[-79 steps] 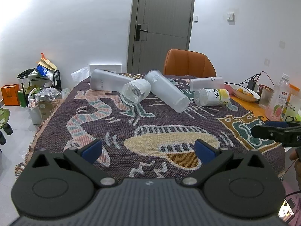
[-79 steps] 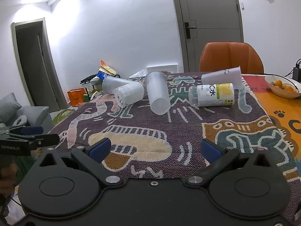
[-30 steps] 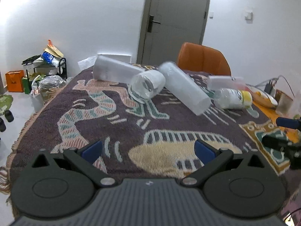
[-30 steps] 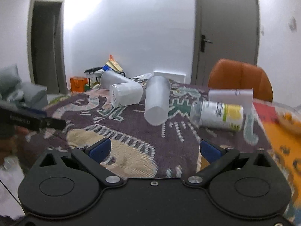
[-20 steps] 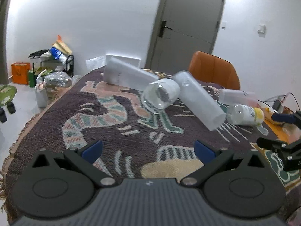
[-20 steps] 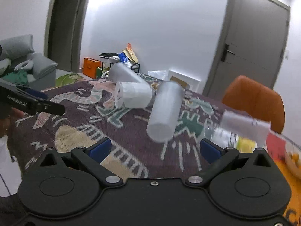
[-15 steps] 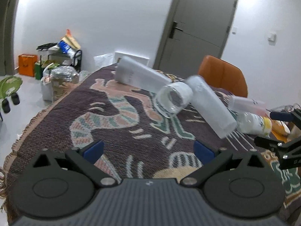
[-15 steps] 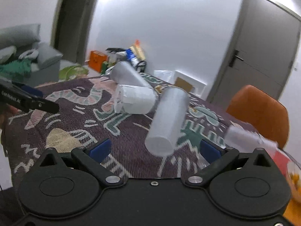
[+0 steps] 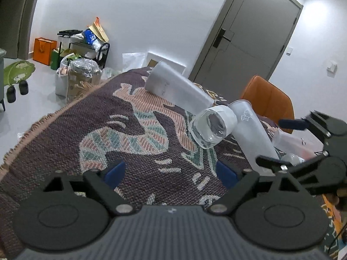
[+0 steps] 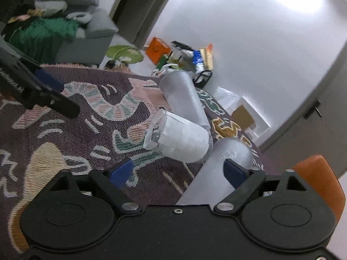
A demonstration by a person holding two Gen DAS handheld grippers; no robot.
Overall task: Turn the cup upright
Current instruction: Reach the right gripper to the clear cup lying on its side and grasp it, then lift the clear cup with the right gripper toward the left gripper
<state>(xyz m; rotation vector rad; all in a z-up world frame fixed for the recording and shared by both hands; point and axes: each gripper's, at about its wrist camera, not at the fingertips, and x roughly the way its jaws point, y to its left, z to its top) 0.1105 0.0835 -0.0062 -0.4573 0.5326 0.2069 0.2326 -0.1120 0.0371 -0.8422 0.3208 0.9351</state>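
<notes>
Three frosted cups lie on their sides on a patterned rug-like tablecloth (image 9: 151,134). A short clear cup with a white sleeve (image 9: 212,126) (image 10: 180,140) lies with its mouth toward the left wrist view. A tall cup (image 9: 177,88) (image 10: 184,97) lies behind it, and another tall cup (image 9: 253,134) (image 10: 216,173) to its right. My left gripper (image 9: 170,171) is open and empty, short of the sleeved cup. My right gripper (image 10: 177,171) is open, close to the sleeved cup; its right finger overlaps the tall cup. It also shows in the left wrist view (image 9: 303,147).
An orange chair (image 9: 269,97) stands behind the table by a grey door (image 9: 249,39). A clear bottle (image 9: 292,158) lies at the right behind the right gripper. Bags and a rack (image 9: 82,49) stand on the floor left. A grey sofa (image 10: 71,28) is far left.
Both grippers have moved forward and toward the left part of the table, closing on the sleeved cup. The right gripper has tilted and now sits near the cups. The cups have not moved.
</notes>
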